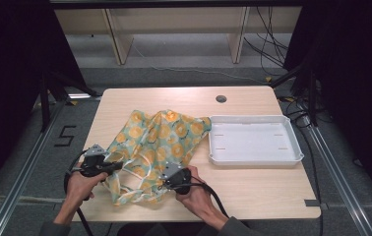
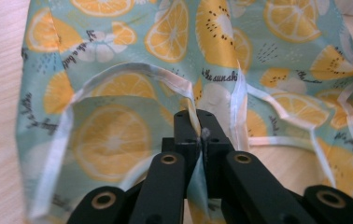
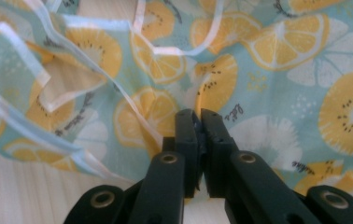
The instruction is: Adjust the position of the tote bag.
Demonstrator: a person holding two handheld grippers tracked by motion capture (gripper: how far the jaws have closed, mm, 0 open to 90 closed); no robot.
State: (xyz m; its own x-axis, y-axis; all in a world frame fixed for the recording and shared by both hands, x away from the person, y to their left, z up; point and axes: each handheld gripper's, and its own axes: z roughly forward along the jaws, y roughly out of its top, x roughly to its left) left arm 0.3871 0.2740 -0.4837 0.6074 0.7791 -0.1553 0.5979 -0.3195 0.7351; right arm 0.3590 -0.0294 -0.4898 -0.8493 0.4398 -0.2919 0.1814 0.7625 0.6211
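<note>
High view: left gripper held low at the near left of the wooden table, right gripper just right of it, both clenched on the near hem of the crumpled citrus-print cloth bag, spread at table centre, left of the white rectangular plastic tray. Left gripper view: black jaws pinched on a thin white-piped fabric edge, wrist level, teal weave printed with orange slices. Right gripper view: jaws clamped together on a soft fabric fold, glossy white trim looping far left.
</note>
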